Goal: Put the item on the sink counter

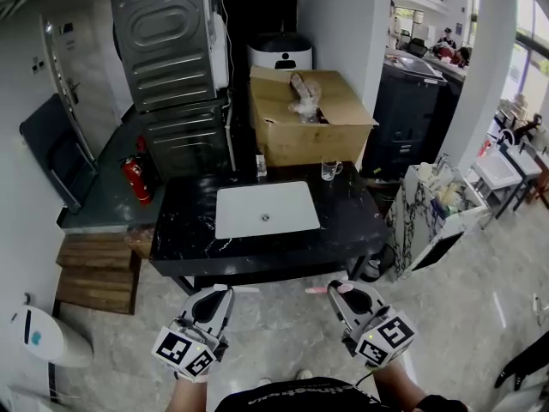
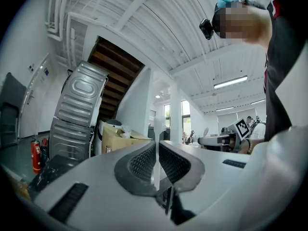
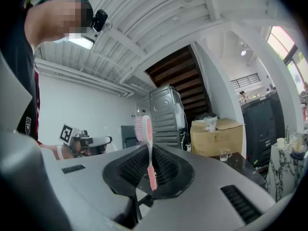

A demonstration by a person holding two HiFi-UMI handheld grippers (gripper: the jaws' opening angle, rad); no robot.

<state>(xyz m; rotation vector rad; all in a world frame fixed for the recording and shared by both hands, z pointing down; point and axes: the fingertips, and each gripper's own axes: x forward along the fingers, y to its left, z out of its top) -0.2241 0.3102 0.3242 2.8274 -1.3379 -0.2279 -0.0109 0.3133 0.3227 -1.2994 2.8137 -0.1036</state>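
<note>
1. The head view looks steeply down from above, the counter (image 1: 347, 217) ahead, left gripper (image 1: 221, 292) and right gripper (image 1: 341, 288) near its bottom edge.
2. Each gripper view sits close behind its own jaws, tilted up toward the ceiling (image 2: 144, 23).
3. All 3 views share the box (image 1: 309, 118) and washer (image 1: 167, 41); each gripper view catches the other gripper.

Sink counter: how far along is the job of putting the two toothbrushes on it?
Done: nothing placed yet; neither toothbrush lies on the sink counter. In hand: the right gripper is shut on the pink toothbrush, the left gripper on the white toothbrush, both short of the counter. Left: set both down there.
</note>
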